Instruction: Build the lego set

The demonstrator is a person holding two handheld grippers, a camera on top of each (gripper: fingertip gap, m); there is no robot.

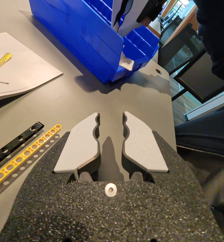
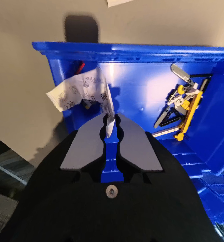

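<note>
We have the right gripper (image 2: 111, 115) over the blue bin (image 2: 135, 52), its fingertips pinched on one corner of the white paper parts bag (image 2: 85, 89). The bag's long axis trails up and to the left from the tips, across the bin's left wall. The left gripper (image 1: 110, 115) rests low on the table (image 1: 76, 99), fingers parted around nothing. Just to its left lie the yellow beam (image 1: 27, 151) and black beam (image 1: 15, 141), side by side and angled far-right. We judge the right gripper alone controls the bag.

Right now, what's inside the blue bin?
In the blue bin: a partly built yellow-and-grey lego assembly, and a white paper bag pinched by the right claw. The bag hides pieces beneath.
</note>
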